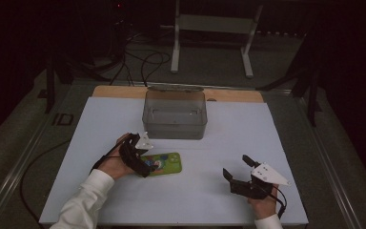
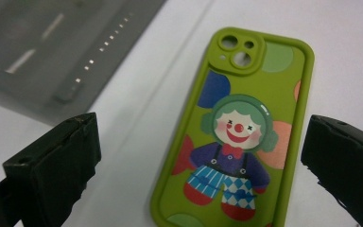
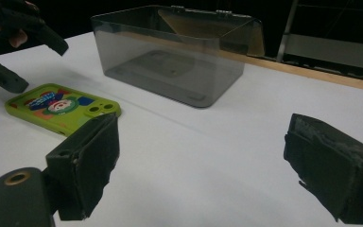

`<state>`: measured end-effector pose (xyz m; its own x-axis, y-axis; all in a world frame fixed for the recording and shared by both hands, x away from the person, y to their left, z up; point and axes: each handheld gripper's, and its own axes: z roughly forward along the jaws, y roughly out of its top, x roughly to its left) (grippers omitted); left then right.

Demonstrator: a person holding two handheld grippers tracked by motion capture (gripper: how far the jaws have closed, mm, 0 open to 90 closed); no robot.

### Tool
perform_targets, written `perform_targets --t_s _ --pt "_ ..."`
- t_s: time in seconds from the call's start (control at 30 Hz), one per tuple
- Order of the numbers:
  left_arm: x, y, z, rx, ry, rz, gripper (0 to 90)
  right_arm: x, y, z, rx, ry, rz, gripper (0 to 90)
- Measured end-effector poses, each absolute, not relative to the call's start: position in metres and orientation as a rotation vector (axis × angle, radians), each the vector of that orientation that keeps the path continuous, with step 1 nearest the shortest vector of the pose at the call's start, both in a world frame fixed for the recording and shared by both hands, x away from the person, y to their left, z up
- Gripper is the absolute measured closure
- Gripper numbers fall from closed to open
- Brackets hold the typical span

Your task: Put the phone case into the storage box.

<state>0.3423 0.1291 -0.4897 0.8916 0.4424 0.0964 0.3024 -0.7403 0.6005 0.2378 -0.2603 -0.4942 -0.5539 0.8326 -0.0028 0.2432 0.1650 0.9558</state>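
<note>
My left gripper (image 1: 140, 160) poised over the phone case, jaws spread.

Nearest me, my right gripper (image 1: 238, 172) hangs over bare white table (image 1: 219, 143) at the right, jaws wide apart and holding nothing. A little farther, the left gripper sits at the near-left end of the green clown-printed phone case (image 2: 236, 137), which lies flat, print up, between its spread jaws; I cannot tell whether they touch it. Beyond it stands the clear grey box (image 1: 174, 114), lid open, near the table's far edge.
</note>
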Motion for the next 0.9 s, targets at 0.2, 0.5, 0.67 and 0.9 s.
perform_targets --t_s 0.2,0.5,0.67,0.9 --pt "0.346 0.125 -0.502 2.525 0.511 0.218 0.0 0.238 -0.260 -0.495 1.016 1.907 1.403 11.4" --pt "0.351 0.124 -0.514 2.605 0.516 0.164 0.0 0.238 -0.260 -0.495 1.019 1.909 1.401 11.4" --pt "0.351 0.122 -0.517 2.637 0.521 0.133 1.1 0.239 -0.261 -0.495 1.021 1.910 1.398 11.4" --pt "0.353 0.123 -0.518 2.633 0.512 0.109 3.1 0.239 -0.260 -0.496 1.020 1.916 1.393 11.5"
